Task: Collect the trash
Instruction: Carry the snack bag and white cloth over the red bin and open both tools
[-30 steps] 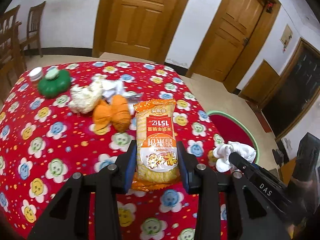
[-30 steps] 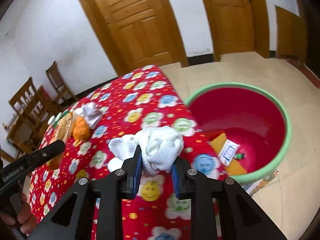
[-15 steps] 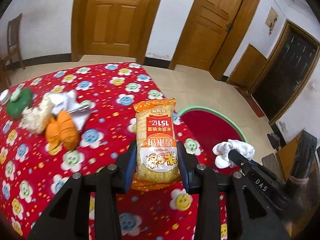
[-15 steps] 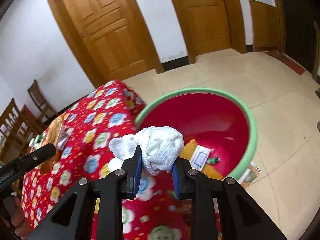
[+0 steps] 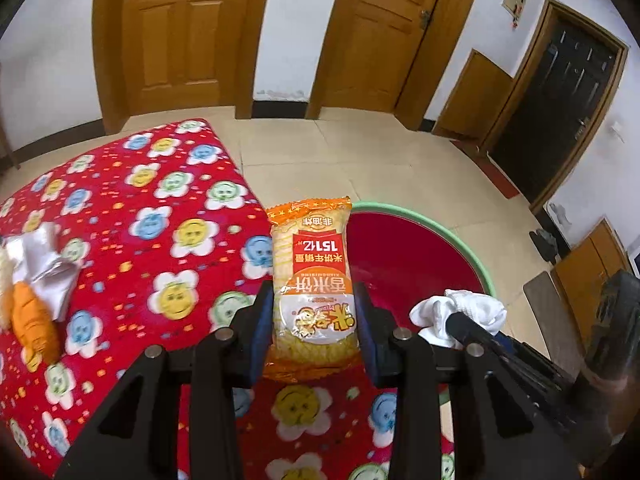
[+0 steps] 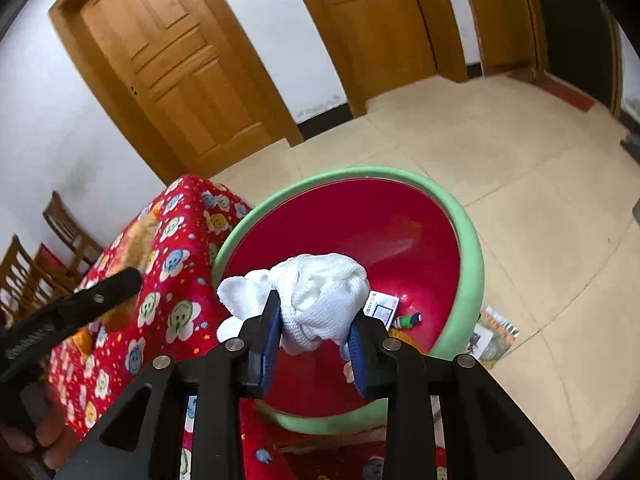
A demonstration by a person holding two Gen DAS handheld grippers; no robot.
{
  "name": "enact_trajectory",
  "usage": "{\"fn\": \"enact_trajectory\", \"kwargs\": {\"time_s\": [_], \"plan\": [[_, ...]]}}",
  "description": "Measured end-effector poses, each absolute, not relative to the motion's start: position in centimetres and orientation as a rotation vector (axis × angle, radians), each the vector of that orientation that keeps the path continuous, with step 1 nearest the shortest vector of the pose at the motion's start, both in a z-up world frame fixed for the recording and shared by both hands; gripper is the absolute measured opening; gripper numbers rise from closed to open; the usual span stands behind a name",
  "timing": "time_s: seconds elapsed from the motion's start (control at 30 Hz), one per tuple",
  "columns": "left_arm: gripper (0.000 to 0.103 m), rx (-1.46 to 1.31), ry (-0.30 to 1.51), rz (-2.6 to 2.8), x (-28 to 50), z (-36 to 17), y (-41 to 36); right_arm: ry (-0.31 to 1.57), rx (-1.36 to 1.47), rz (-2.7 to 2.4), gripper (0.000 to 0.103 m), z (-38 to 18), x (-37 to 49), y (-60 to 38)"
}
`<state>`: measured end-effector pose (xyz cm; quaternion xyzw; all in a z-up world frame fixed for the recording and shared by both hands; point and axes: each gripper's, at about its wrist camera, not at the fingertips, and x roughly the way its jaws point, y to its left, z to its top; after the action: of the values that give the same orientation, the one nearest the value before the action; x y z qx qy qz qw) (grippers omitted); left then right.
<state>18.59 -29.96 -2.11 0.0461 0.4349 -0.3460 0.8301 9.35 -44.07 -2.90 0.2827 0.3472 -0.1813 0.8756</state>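
while the left claw (image 5: 314, 334) clamps an orange snack pack (image 5: 311, 280) upright above the bench (image 5: 152, 216) edge, the red basin (image 5: 400, 248) sits beyond on the floor. seen from the right wrist, the right claw (image 6: 314, 338) grips a white cloth (image 6: 320, 300) over the basin (image 6: 468, 264), where scraps (image 6: 384, 308) lie.

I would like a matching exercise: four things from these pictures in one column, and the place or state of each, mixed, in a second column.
1. snack packet
2. white cloth
3. basin
4. silver wrapper

a. lies on the tablecloth
b. held in the left gripper
c. stands on the floor
d. held in the right gripper

Pairs: 1-b, 2-d, 3-c, 4-a
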Motion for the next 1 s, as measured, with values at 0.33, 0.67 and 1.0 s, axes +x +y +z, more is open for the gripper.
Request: {"fn": "enact_trajectory", "kwargs": {"time_s": [0.33, 0.67, 1.0], "plan": [[0.039, 0.172, 0.947, -0.754, 18.9, -3.0, -33.7, 0.706, 0.622, -0.398, 0.052, -2.8, 8.4, -45.2], [0.041, 0.159, 0.939, -0.762, 18.4, -2.5, -33.7, 0.705, 0.649, -0.403, 0.053, -2.8, 7.6, -45.4], [0.041, 0.114, 0.929, -0.732, 18.3, -1.4, -30.6, 0.688, 0.642, -0.414, 0.059, -1.7, 6.9, -44.8]]}}
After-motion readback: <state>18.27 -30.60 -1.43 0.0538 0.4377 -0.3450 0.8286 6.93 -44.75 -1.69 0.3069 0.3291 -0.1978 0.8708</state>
